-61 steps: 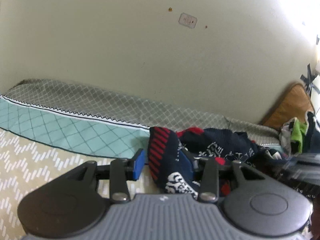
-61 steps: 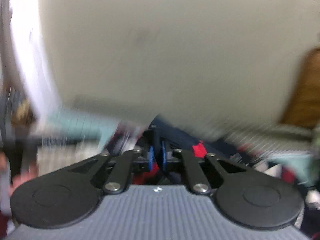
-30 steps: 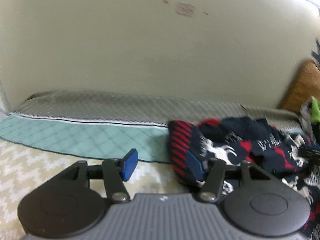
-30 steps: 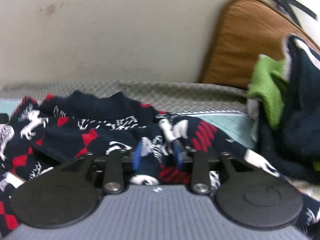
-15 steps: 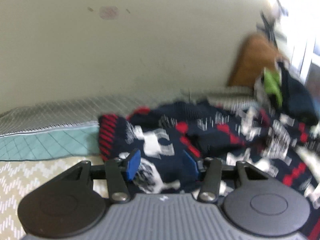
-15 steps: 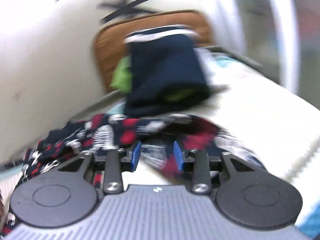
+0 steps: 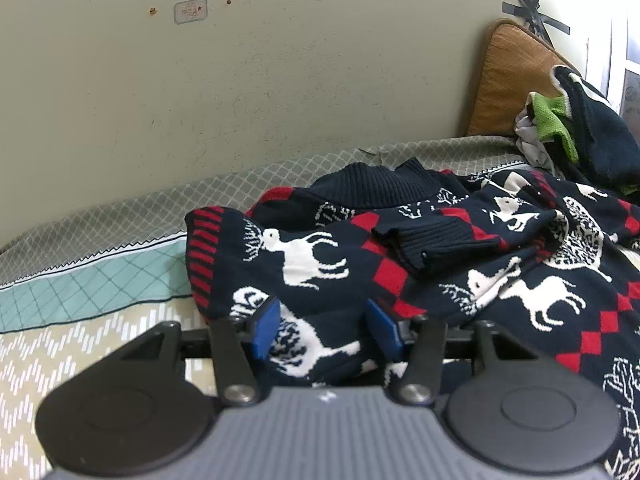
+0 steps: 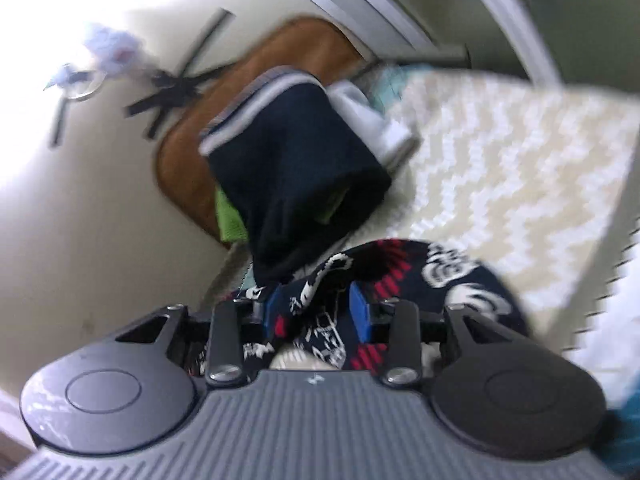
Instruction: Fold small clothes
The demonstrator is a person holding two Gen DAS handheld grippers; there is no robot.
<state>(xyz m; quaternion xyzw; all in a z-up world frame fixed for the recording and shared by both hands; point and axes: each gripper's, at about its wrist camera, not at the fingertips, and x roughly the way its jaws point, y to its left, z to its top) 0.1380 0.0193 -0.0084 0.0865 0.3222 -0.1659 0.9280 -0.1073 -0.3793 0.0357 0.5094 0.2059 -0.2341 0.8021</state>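
Navy sweater (image 7: 400,248) with white reindeer and red diamonds lies rumpled on the bed (image 7: 72,344); left claw (image 7: 326,330) and right claw (image 8: 314,318), both opening, have sweater folds between their pads.

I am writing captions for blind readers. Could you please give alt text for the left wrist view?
A dark blue sweater with white deer and red diamonds lies rumpled on a patterned bed cover, and the left gripper has a fold of it between its blue pads, jaws opening. Behind stand a pale wall, a brown cushion and a clothes pile.
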